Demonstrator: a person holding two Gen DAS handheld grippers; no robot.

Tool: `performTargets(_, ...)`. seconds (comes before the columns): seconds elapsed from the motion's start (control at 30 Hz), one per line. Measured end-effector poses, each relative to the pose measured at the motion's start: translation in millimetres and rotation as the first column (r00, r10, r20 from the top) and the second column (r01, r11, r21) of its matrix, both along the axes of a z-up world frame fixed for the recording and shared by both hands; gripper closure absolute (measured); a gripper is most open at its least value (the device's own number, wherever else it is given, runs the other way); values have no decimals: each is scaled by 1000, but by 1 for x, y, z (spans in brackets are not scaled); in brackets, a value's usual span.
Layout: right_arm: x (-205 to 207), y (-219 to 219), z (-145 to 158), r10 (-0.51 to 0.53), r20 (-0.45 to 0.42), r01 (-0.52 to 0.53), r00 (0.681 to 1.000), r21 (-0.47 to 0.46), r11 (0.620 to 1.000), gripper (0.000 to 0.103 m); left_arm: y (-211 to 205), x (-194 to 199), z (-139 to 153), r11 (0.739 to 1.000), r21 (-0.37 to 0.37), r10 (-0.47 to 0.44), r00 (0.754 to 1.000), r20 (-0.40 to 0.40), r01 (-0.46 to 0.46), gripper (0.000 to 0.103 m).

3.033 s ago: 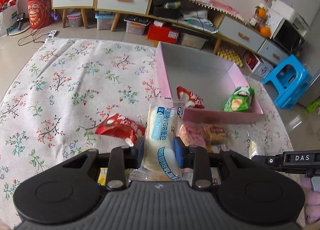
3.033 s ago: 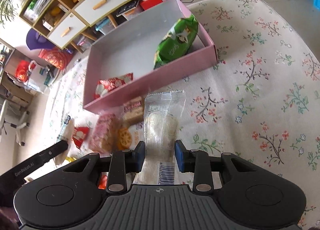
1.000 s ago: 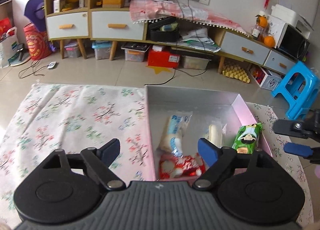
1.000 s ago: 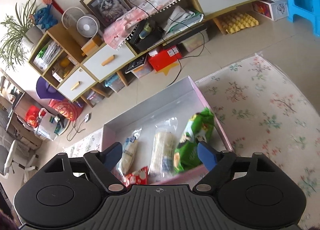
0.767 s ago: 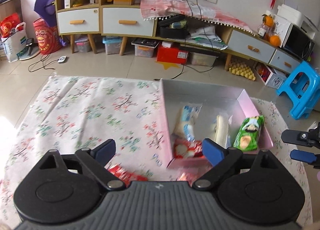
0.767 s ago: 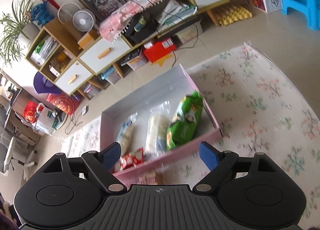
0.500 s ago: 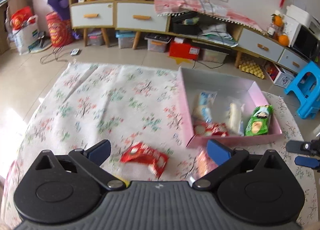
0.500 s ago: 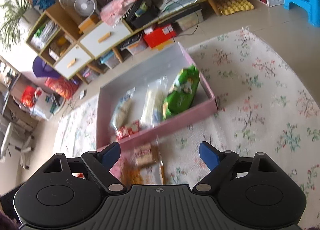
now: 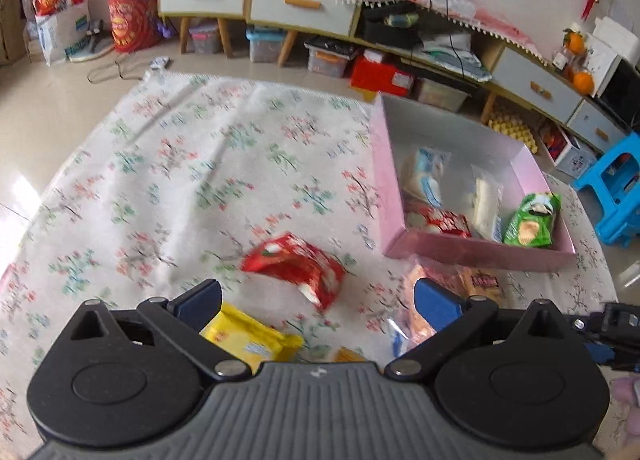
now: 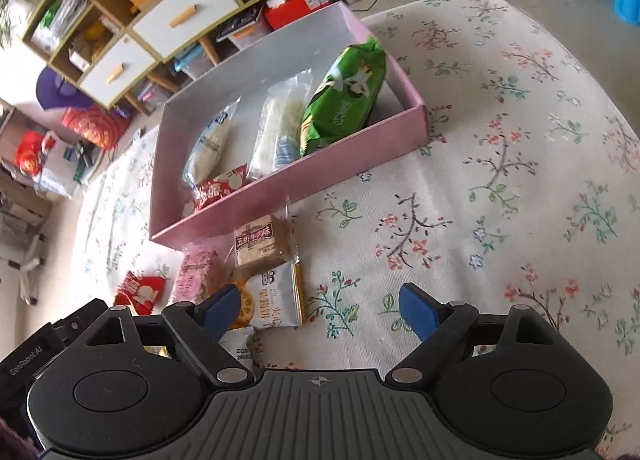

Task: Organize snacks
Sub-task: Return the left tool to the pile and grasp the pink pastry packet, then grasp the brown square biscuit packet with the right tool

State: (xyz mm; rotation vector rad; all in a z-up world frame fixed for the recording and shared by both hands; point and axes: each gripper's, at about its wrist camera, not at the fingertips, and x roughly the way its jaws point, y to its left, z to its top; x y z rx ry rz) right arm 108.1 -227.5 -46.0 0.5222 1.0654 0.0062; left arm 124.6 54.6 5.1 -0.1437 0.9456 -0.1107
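While both grippers' blue fingers [image 9: 200, 294] spread wide, empty, crinkly foil packets fill rectangular pink box [image 10: 288, 176].

Your right gripper [image 10: 322, 310] hangs spread wide and empty above the floral cloth [image 10: 500, 180]; just ahead lies a silver cracker packet [image 10: 276, 298], a brown biscuit pack [image 10: 260, 246] touching its far end; beyond, the pink box [image 10: 360, 148] holds a green bag [image 10: 344, 98], two pale wrapped pastries and a red packet [image 10: 218, 190] side by side.
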Motion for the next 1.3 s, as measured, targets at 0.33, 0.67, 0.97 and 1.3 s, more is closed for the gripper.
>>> performTargets(0.33, 19, -11, -8, -78, -29, 80, 997, 45, 996, 15, -46, 5, -14, 993, -88, -90, 994, -59, 85, 7)
performTargets(0.67, 38, -7, -18, -87, -45, 89, 995, 52, 995, 15, -69, 17, -29, 988, -65, -148, 984, -103, 141, 49)
performTargets(0.97, 47, 11, -21, -15, -9, 16, 1000, 40, 999, 15, -54, 21, -22, 988, -98, -131, 986, -107, 121, 69)
performTargets(1.3, 50, 50, -27, 82, 63, -77, 995, -80, 994, 15, -34, 19, -9, 992, -89, -98, 992, -81, 91, 69)
